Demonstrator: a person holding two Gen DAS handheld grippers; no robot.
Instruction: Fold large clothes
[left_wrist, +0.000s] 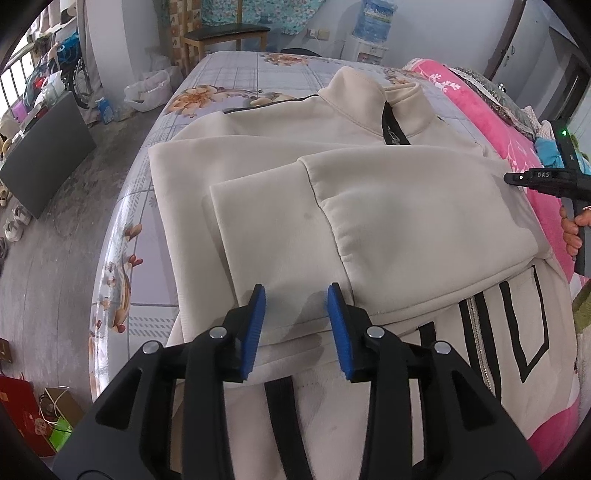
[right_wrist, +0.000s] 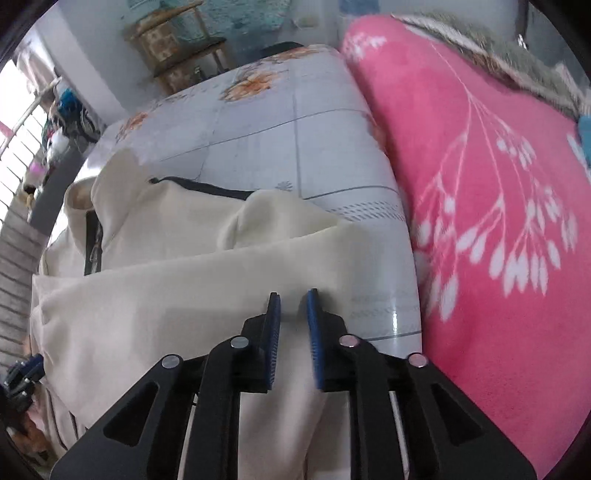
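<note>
- One cream jacket (left_wrist: 369, 206) is lying across the floral bed sheet (left_wrist: 229, 74), its collar pointing to 12 o'clock in the left wrist view and both sleeves folded over the chest.
- One left gripper (left_wrist: 297, 295) is hovering at 6 o'clock, its two blue pads (left_wrist: 255, 328) standing moderately apart over a sleeve cuff and pinching nothing.
- One right gripper (right_wrist: 293, 299) is closing on the jacket's edge at 6 o'clock of its own view, cloth sitting in a narrow gap between two pads.
- One pink blanket (right_wrist: 498, 221) is lying at 3 o'clock.
- One wooden chair (left_wrist: 227, 37) and one water dispenser (left_wrist: 371, 33) are standing near 12 o'clock.
</note>
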